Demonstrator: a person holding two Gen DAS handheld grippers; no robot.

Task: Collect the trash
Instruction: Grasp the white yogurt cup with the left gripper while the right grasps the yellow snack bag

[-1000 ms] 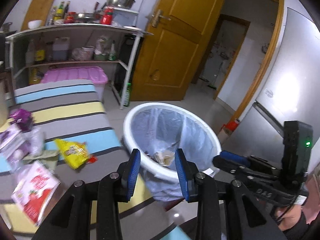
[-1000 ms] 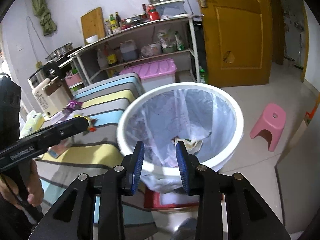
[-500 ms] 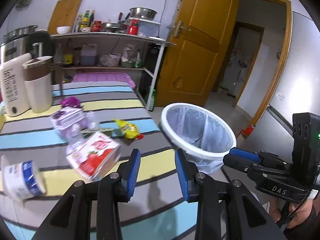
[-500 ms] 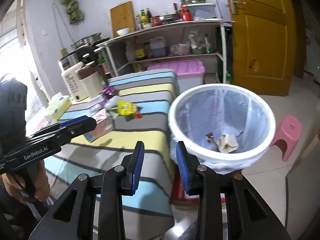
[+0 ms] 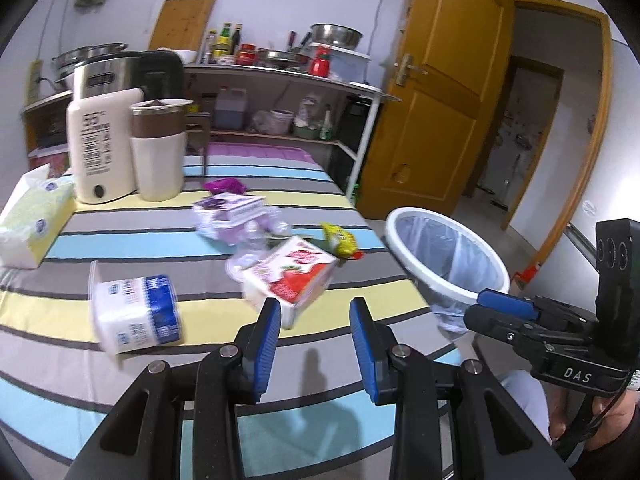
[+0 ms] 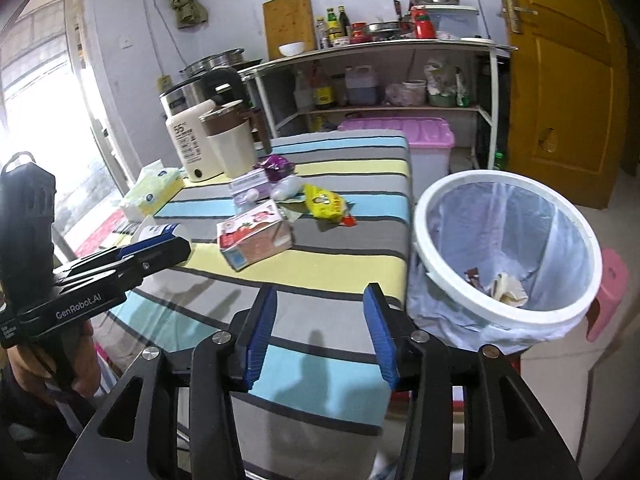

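Trash lies on the striped table: a red strawberry carton (image 5: 294, 280) (image 6: 256, 236), a white and blue cup (image 5: 134, 314) on its side, a yellow snack bag (image 5: 340, 238) (image 6: 325, 202), and purple wrappers (image 5: 230, 210) (image 6: 256, 184). A white bin with a clear liner (image 5: 448, 258) (image 6: 504, 256) stands at the table's right edge with crumpled paper inside. My left gripper (image 5: 314, 344) is open and empty, just short of the carton. My right gripper (image 6: 320, 336) is open and empty over the table's near edge, left of the bin.
A white kettle and a beige cup (image 5: 158, 148) stand at the table's back left, beside a tissue box (image 5: 30, 216). A shelf rack with kitchenware (image 6: 400, 76), a pink storage box (image 6: 416, 140), a pink stool (image 6: 608, 292) and a yellow door (image 5: 444, 96) lie behind.
Both grippers have drawn back from above the bin and swung left toward the table. The left one now faces the strawberry carton. Both stayed open.
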